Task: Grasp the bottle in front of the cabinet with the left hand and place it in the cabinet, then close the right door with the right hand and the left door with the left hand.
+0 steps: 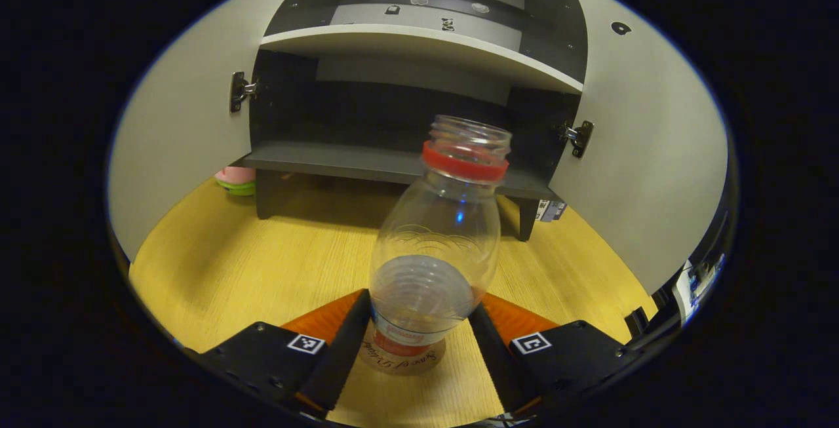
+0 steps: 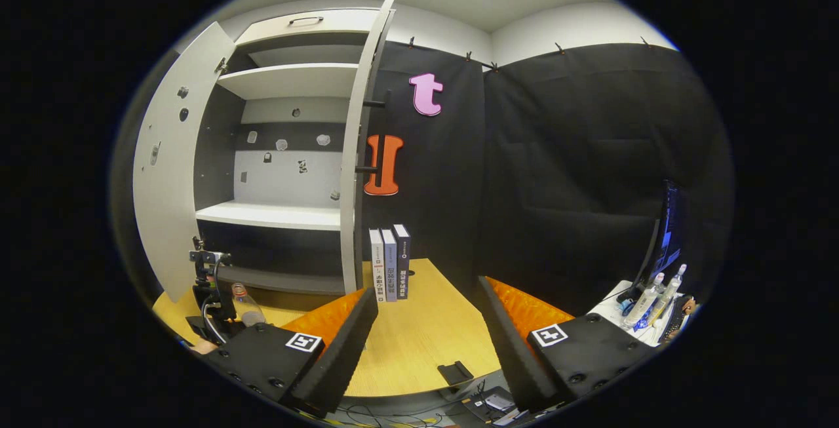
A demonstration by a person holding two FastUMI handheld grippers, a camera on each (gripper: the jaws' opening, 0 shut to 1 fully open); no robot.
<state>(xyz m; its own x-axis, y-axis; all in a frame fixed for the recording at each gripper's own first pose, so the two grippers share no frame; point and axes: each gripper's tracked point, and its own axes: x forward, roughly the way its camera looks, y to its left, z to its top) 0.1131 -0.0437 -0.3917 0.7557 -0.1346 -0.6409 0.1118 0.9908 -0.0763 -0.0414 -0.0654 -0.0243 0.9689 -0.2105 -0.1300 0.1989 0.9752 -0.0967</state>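
Bottle (image 1: 429,264) upright on table (image 1: 262,264), just before cabinet (image 1: 393,159), between left gripper (image 1: 419,323) fingers; whether they pinch it, cannot tell. Bottom shelf straight beyond bottle. Right gripper (image 2: 426,323) spread, empty, farther off.

The bottle (image 1: 432,251) stands on the counter (image 1: 262,264) before the open cabinet (image 1: 419,107); three books (image 2: 389,264) stand right of the cabinet

A test booth, set up like a little room.
Black cloth wall (image 2: 590,153) at three o'clock, open cabinet (image 2: 288,153) at ten, books (image 2: 389,263) on a wooden table (image 2: 419,343).
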